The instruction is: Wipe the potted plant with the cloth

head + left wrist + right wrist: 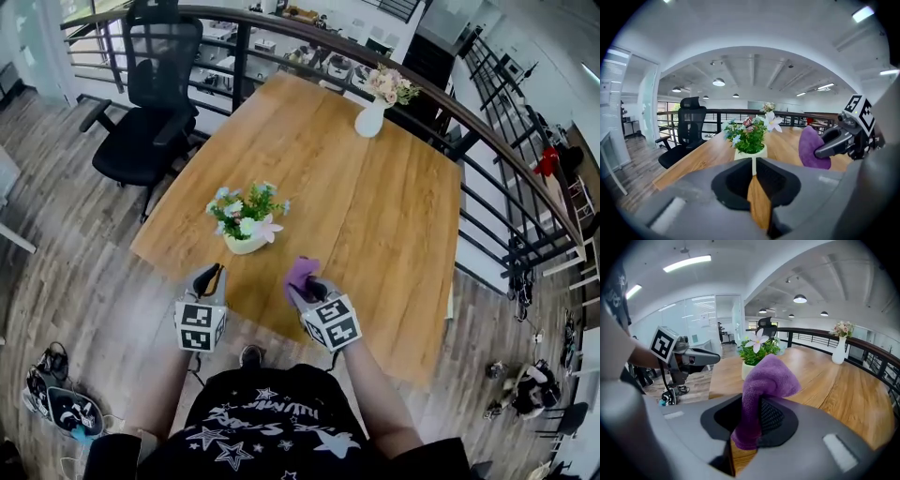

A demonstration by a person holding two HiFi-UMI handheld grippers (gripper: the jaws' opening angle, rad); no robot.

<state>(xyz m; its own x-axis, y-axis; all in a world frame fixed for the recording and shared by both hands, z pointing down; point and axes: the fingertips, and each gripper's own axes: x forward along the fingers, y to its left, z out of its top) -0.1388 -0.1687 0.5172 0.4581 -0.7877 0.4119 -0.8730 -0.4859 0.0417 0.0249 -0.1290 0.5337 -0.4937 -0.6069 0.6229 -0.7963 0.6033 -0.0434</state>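
The potted plant (246, 225), green leaves with white, blue and pink flowers in a cream pot, stands near the front left corner of the wooden table (375, 216). My left gripper (214, 273) hovers just in front of the pot at the table's edge, its jaws shut with nothing between them; the left gripper view looks straight at the plant (750, 138). To its right, my right gripper (307, 284) is shut on a purple cloth (302, 272), whose free end flops over the jaws (766, 378). The plant (757, 355) sits beyond the cloth, apart from it.
A white vase of flowers (372, 117) stands at the table's far end. A black office chair (150, 103) is off the table's left side. A dark railing (506, 159) curves round the back and right. Bags and cables (56, 403) lie on the floor at lower left.
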